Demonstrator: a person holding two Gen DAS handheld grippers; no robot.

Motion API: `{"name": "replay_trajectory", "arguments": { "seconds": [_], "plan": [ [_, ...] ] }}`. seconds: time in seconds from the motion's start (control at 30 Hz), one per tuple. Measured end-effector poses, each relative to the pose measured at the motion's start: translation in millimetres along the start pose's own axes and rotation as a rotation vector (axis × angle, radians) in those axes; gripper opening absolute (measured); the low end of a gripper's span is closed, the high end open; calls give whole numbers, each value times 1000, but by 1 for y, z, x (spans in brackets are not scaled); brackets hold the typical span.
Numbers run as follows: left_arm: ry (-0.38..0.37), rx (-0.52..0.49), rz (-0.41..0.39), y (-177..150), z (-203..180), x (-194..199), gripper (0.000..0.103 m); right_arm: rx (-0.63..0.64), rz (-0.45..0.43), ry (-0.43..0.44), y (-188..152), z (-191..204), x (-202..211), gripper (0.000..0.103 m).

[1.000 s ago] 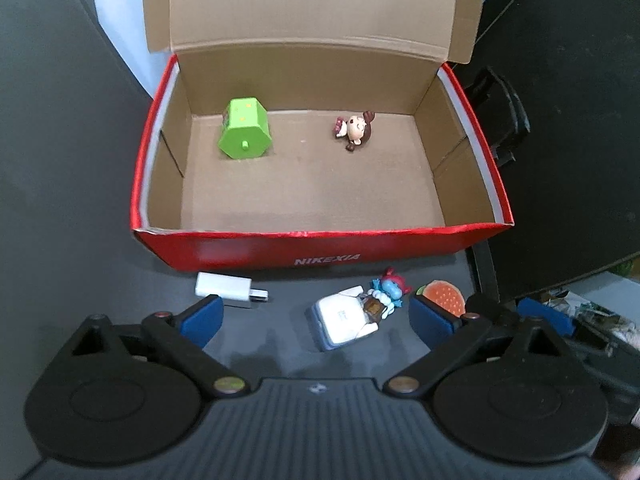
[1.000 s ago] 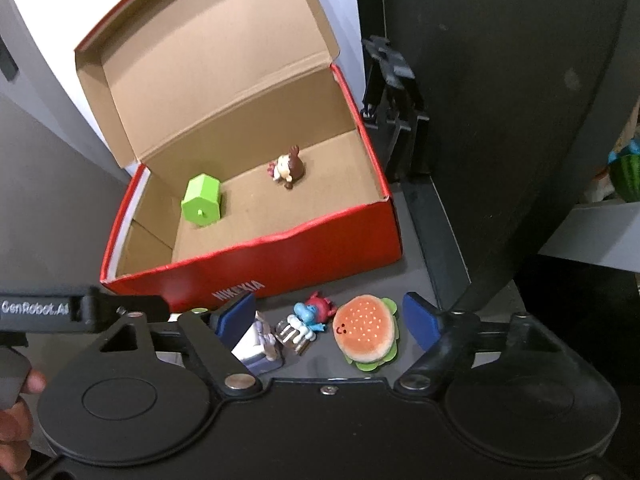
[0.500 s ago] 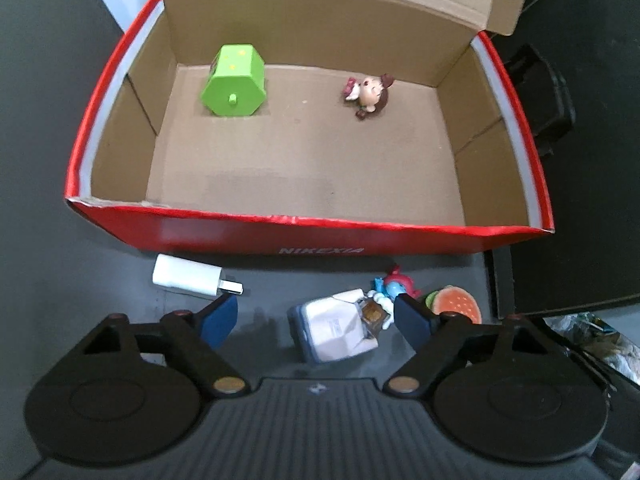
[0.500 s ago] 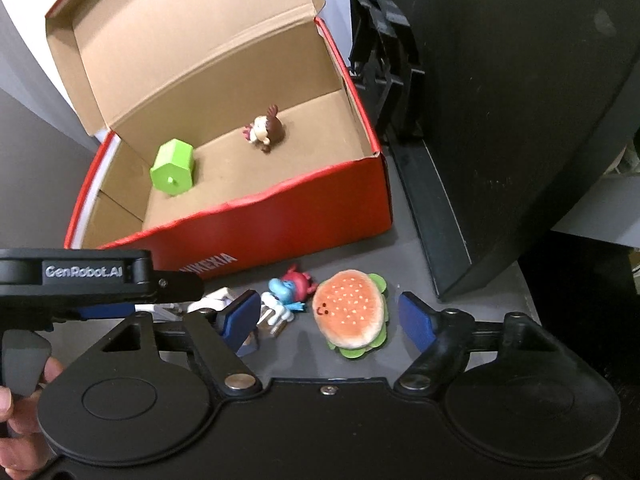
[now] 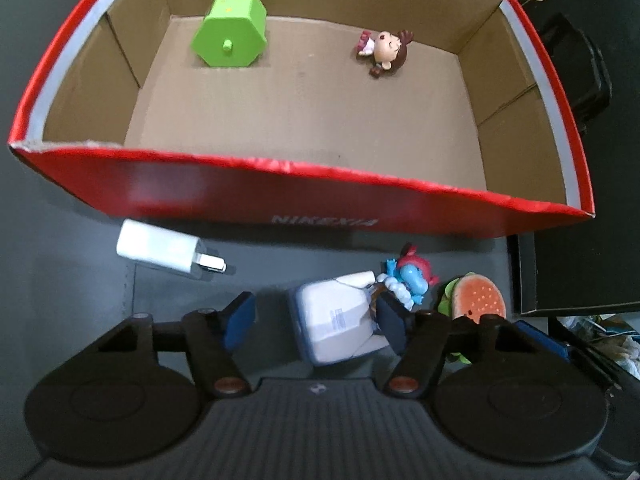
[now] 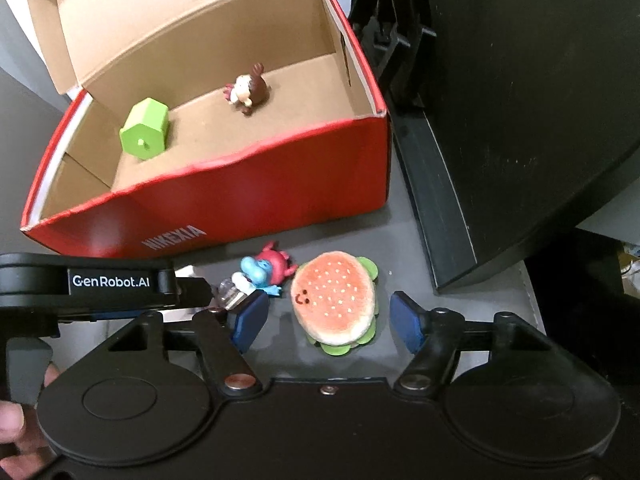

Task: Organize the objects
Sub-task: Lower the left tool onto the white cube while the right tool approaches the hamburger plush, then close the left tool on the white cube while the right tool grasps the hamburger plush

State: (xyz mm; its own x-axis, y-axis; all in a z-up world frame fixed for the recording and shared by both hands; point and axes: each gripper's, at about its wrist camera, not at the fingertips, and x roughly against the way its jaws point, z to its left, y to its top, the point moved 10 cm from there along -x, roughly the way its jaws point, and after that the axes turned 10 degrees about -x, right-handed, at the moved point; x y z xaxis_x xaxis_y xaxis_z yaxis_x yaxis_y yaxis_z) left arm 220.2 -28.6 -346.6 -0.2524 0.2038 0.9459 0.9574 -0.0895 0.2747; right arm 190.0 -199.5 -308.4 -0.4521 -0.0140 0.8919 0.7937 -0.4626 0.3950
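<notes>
My left gripper points down at the table, its jaws closing around a white block with a blue edge. The right pad sits at the block's side and a gap shows at the left pad. My right gripper straddles a plush burger, jaws closing, with a small gap on each side. A blue figure with red hair lies between block and burger. A white charger lies before the red box. The box holds a green hexagonal toy and a small doll.
The box lid stands open at the back. A large dark curved object rises right of the box and burger. The left gripper's black body reaches in from the left, with a hand at the lower left corner.
Both grippers have sunk toward the table and their jaws have narrowed, the left around the white block, the right around the burger. The box looms larger and nearer.
</notes>
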Motion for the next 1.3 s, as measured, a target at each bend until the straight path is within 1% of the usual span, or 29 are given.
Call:
{"name": "replay_trajectory", "arguments": {
  "seconds": [0.07,0.2,0.23,0.27,0.3,0.33,0.37,0.5,0.67,0.9,1.13,1.3],
  "plan": [
    [-2,0,0,-1,-2,-3,62,6,10,-12,-1,0,-4,63],
    [0,16,-11,-2,-2,-4,58,14,23,-24,-3,0,-10,62],
    [-6,17,-14,-2,-3,-3,53,13,23,-27,-3,-1,-11,60],
    [-14,20,-17,-2,-4,-3,49,9,25,-29,-3,-2,-12,58],
    [-19,25,-16,-2,-4,-2,47,3,29,-27,-3,-3,-13,56],
    [-17,25,-14,-2,-4,-2,46,-5,35,-23,-4,-4,-15,51],
    [-13,21,-12,-2,-4,-1,45,-13,44,-17,-6,-5,-16,48],
    [-4,31,-10,-6,-1,1,44,-8,44,-14,-9,-4,-17,44],
    [5,51,-7,-11,5,3,44,-24,54,15,-12,-2,-17,40],
    [27,82,6,-21,15,9,44,-58,83,59,-21,-1,-12,40],
    [39,107,35,-33,25,15,44,-60,121,68,-34,1,-8,40],
    [58,97,61,-40,28,19,43,-49,142,70,-42,2,-4,40]
  ]
}}
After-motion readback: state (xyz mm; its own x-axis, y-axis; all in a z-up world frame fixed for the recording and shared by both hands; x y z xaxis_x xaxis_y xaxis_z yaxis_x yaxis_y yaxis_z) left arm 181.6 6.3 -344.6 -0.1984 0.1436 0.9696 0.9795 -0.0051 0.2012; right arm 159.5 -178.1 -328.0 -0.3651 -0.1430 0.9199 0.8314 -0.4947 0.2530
